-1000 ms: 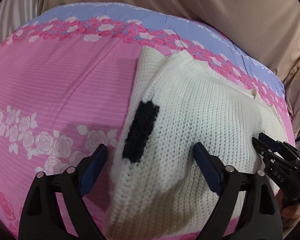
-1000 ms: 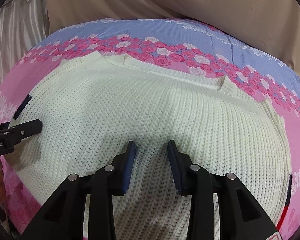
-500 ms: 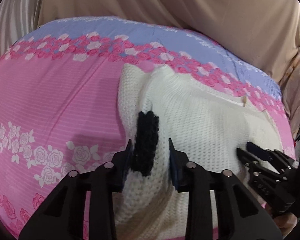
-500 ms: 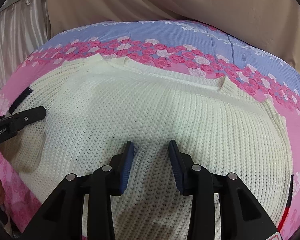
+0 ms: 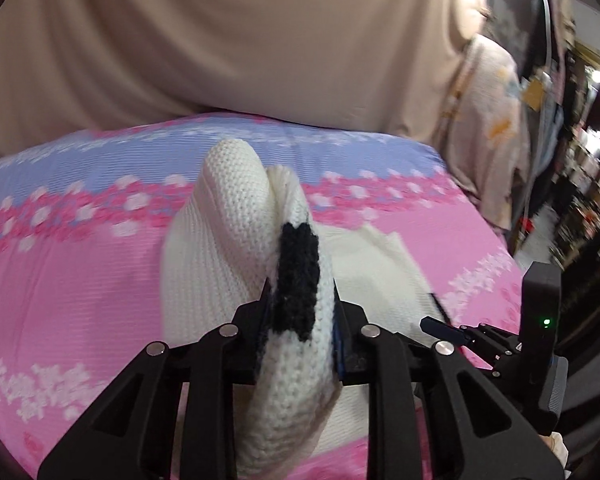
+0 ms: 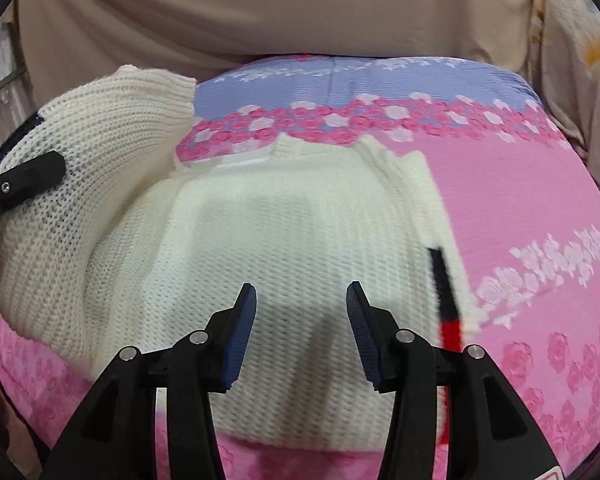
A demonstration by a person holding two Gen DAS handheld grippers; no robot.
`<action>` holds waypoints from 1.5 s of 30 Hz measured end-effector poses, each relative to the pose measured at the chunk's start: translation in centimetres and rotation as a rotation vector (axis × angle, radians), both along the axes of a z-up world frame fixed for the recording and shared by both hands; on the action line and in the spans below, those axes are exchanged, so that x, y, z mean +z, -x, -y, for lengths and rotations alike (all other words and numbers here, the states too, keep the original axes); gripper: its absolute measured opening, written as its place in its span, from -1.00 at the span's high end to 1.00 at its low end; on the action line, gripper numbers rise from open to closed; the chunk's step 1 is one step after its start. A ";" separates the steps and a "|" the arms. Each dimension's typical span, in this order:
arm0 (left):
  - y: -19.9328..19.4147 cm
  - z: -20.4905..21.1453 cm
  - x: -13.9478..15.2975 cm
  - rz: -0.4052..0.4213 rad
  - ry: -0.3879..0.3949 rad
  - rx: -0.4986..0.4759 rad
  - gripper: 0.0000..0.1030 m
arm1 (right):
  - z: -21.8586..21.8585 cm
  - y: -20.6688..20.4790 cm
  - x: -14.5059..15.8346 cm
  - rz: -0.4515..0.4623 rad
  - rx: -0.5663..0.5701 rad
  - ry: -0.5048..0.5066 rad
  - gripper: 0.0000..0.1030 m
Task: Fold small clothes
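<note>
A small white knit sweater (image 6: 300,220) with dark stripes lies on a pink and blue flowered bedsheet (image 6: 520,200). My left gripper (image 5: 300,316) is shut on the sweater's left edge at a black patch (image 5: 296,276) and holds that part (image 5: 228,216) lifted off the bed. It also shows in the right wrist view (image 6: 20,188), at the far left, pinching the raised flap (image 6: 100,140). My right gripper (image 6: 302,320) is open and empty, just above the flat part of the sweater near its lower hem. It also shows in the left wrist view (image 5: 452,330).
A beige curtain (image 5: 220,40) hangs behind the bed. A pale patterned cloth (image 5: 488,120) hangs at the right, with dark shelves (image 5: 588,184) beyond the bed's right edge. Bare sheet lies to the left (image 5: 60,260) and right (image 6: 540,280) of the sweater.
My left gripper closed on the sweater's left edge and lifted it up and toward the right. My right gripper opened wider and shifted right over the sweater.
</note>
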State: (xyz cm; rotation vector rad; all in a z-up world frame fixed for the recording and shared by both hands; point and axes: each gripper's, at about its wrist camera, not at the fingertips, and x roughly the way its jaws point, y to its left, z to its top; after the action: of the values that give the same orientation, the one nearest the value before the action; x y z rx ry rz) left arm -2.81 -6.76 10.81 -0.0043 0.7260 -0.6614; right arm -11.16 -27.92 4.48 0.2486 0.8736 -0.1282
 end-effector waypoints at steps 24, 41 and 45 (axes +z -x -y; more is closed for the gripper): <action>4.4 -2.7 -6.9 -0.168 -0.102 0.108 -0.61 | 0.9 -3.5 0.6 -0.008 0.185 -0.392 -0.49; 3.5 -0.1 -8.0 -0.165 -0.124 0.069 -0.54 | 8.6 -4.4 -3.4 0.005 0.066 -0.418 0.48; 3.4 0.4 -8.0 -0.175 -0.127 0.066 -0.54 | 8.2 -1.3 1.0 0.092 0.033 -0.303 0.27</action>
State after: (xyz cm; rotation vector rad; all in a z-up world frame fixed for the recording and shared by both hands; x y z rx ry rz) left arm -6.18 -7.18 2.85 0.0305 0.9317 -0.5556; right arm -9.85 -36.07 5.48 0.5190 0.8038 0.0471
